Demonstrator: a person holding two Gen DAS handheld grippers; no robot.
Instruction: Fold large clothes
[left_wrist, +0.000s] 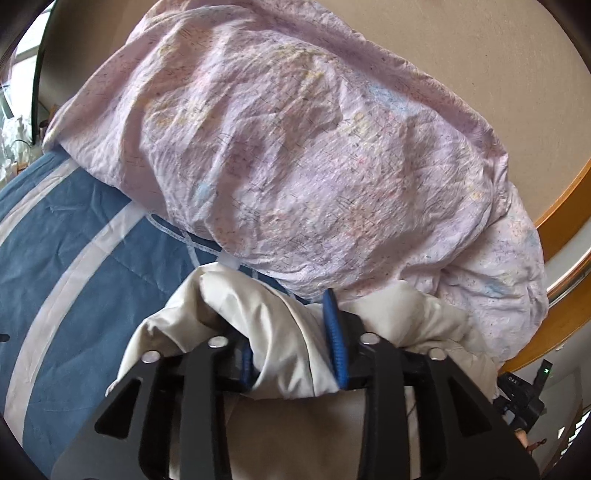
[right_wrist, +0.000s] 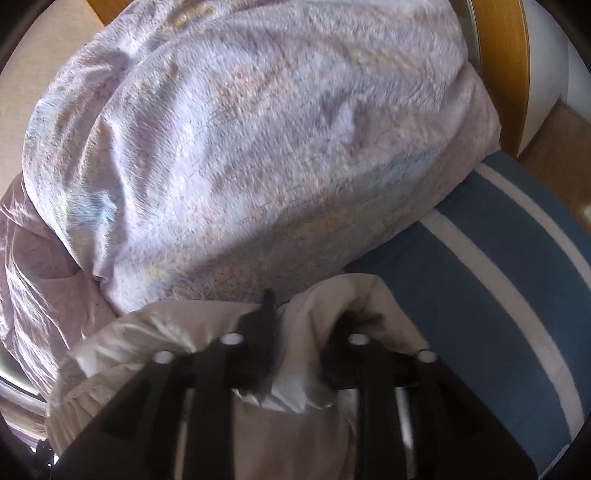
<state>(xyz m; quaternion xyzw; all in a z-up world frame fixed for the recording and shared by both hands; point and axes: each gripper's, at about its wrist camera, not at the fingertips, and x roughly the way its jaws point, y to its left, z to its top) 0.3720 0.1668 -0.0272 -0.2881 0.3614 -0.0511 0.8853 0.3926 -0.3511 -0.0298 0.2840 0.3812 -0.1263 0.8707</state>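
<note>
Left tongs (left_wrist: 291, 350) gripping cream garment (left_wrist: 280, 314), tips buried

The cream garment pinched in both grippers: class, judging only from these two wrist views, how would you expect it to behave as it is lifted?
The cream garment probably flops: it bunches into soft folds between the left gripper fingers. It looks light and thin, draping over the right gripper. Its slight sheen suggests it may slip.
</note>
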